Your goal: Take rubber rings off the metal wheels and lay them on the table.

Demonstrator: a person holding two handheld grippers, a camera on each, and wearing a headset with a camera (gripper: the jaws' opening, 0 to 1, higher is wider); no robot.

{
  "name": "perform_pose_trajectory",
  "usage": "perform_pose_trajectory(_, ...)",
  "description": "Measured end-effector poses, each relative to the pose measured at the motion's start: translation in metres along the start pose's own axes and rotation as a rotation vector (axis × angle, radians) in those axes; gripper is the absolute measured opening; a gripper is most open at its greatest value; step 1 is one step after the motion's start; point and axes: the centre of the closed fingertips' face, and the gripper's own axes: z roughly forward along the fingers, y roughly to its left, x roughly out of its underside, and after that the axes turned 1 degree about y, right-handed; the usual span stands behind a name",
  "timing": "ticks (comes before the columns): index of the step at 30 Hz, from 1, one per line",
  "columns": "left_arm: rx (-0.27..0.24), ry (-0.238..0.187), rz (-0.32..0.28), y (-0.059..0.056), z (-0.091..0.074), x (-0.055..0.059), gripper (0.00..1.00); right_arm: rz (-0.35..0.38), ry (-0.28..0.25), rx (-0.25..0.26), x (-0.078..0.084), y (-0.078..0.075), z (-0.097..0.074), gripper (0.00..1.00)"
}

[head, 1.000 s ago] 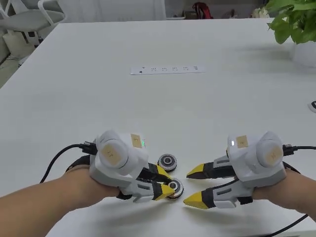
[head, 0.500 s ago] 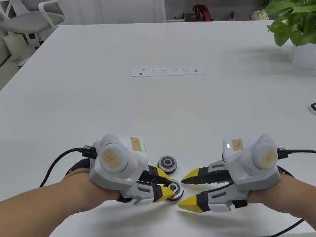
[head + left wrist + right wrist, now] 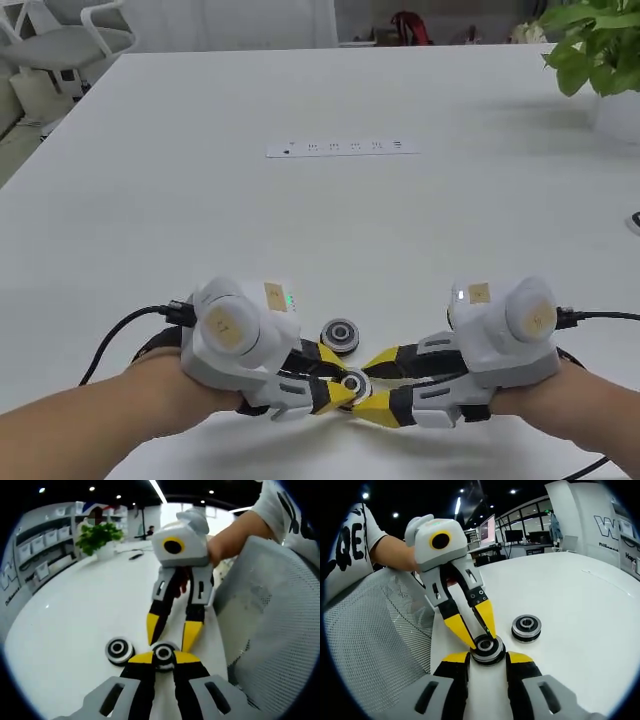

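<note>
While the left gripper (image 3: 338, 378) clamps the metal wheel (image 3: 352, 383) at bottom centre of the head view, the right gripper (image 3: 372, 384) faces it nose-on, jaws astride it. Whether they pinch it, I cannot tell. The 2nd wheel (image 3: 340, 335) lies just above.

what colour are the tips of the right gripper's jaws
Yellow on the right gripper, black behind; best in the right gripper view.

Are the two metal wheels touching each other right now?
Apart. The right gripper view shows a strip of bare white table between the near wheel and the far wheel.
</note>
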Motion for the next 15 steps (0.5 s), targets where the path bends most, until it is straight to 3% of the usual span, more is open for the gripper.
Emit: perform_pose_trajectory(15,-0.004,-0.011,-0.009,-0.0004,0.0003,0.0002,0.14,-0.024,0.012,0.005,0.0034,0.0005,-0.0040,0.20)
